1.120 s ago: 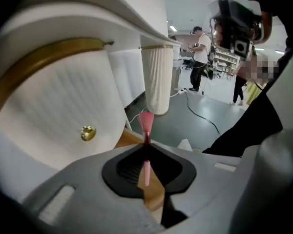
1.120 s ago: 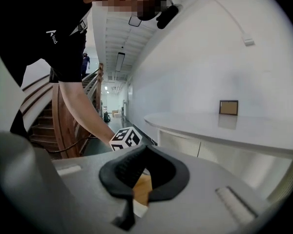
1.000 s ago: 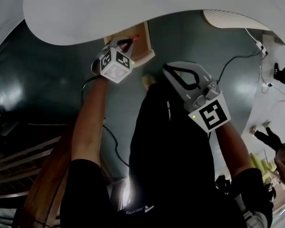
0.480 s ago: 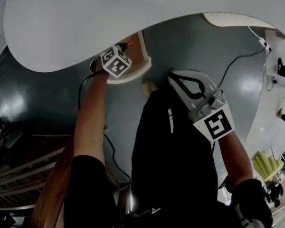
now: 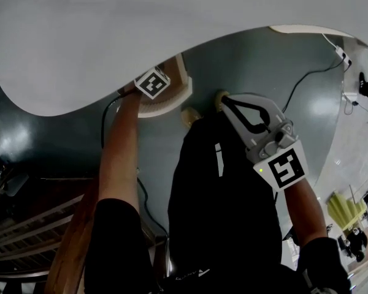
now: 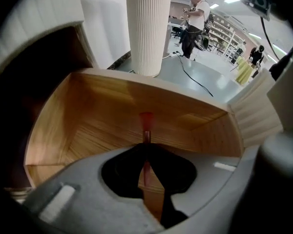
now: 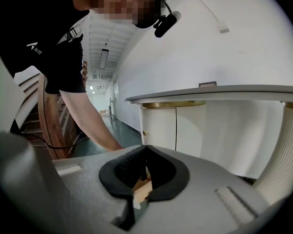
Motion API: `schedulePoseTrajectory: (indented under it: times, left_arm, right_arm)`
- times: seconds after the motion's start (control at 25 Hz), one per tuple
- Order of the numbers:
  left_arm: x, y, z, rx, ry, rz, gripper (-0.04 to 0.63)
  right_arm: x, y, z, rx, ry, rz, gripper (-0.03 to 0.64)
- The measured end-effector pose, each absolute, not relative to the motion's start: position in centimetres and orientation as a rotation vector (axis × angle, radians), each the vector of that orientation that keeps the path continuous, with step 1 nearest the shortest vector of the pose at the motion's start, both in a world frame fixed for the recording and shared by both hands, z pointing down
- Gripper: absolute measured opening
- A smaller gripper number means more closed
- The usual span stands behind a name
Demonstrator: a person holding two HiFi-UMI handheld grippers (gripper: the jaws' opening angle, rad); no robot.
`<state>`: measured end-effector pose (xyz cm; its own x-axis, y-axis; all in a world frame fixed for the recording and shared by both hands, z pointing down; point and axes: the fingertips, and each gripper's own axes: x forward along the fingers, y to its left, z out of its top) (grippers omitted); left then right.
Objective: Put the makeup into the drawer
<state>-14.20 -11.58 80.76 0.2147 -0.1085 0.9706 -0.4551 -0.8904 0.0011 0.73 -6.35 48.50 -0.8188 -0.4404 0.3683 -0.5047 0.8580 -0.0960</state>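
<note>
Over the open wooden drawer [image 6: 93,116], at left, our left gripper [image 6: 146,149] points steeply down, its jaws pinched on the makeup [image 6: 146,123]. The makeup is a slim stick with a red tip and a darker band below it, aimed into the drawer; we cannot tell if it touches the wood. We judge the delivery nearly done, with only the release left. At right, our right gripper [image 7: 145,150] hangs clenched and empty.

Left arm [image 5: 118,158] is stretched out long, left claw [image 6: 146,147] aimed steeply down, jaws pinched on a thin red makeup stick [image 6: 146,123]. Right arm [image 5: 306,204] is bent near the body, right claw [image 7: 146,149] nearly level, jaws together, empty.
</note>
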Motion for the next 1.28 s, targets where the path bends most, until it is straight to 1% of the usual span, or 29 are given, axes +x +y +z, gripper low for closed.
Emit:
schedulePoseTrajectory:
  times: [0.28, 0.4, 0.44, 0.52, 0.56, 0.6, 0.64, 0.76, 0.8, 0.92, 1.08, 1.28]
  left_arm:
    - [-14.8, -10.8, 83.5, 2.156, -0.537, 1.754, 0.048]
    - [-14.9, -10.6, 83.4, 2.155, -0.543, 1.745, 0.048]
    - [-14.5, -8.4, 82.7, 2.065, -0.457, 1.691, 0.048]
    - [-12.5, 0.9, 80.4, 1.673, -0.135, 1.448, 0.049]
    - [-11.6, 4.8, 79.4, 1.498, -0.014, 1.334, 0.057]
    - [-11.1, 6.4, 79.2, 1.429, 0.028, 1.287, 0.085]
    - [-11.4, 5.0, 79.6, 1.487, -0.018, 1.319, 0.107]
    - [-14.4, -7.4, 82.7, 2.029, -0.473, 1.605, 0.112]
    - [-15.0, -9.7, 82.9, 2.126, -0.571, 1.644, 0.112]
    - [-15.1, -10.4, 80.8, 2.181, -0.624, 1.628, 0.107]
    - [-15.2, -11.1, 74.7, 2.282, -0.721, 1.548, 0.049]
    - [-13.2, -10.4, 66.6, 2.430, -0.819, 1.391, 0.023]
  right_arm:
    - [0.7, -6.2, 50.0, 0.697, -2.697, 0.276, 0.003]
    - [0.7, -5.9, 50.2, 0.685, -2.692, 0.277, 0.003]
    - [0.6, -5.8, 50.3, 0.681, -2.691, 0.276, 0.003]
    - [0.5, -5.7, 50.4, 0.675, -2.691, 0.275, 0.003]
    - [0.6, -5.7, 50.5, 0.673, -2.691, 0.275, 0.003]
    - [0.7, -5.7, 50.6, 0.672, -2.691, 0.277, 0.003]
    - [0.8, -5.7, 50.7, 0.671, -2.692, 0.279, 0.003]
    - [0.5, -5.6, 50.6, 0.665, -2.702, 0.274, 0.003]
    - [0.4, -5.6, 50.4, 0.660, -2.706, 0.271, 0.003]
    - [0.1, -5.5, 49.7, 0.643, -2.714, 0.269, 0.003]
    - [-1.2, -5.4, 47.6, 0.641, -2.731, 0.283, 0.003]
    - [-2.2, -5.0, 44.4, 0.665, -2.772, 0.301, 0.003]
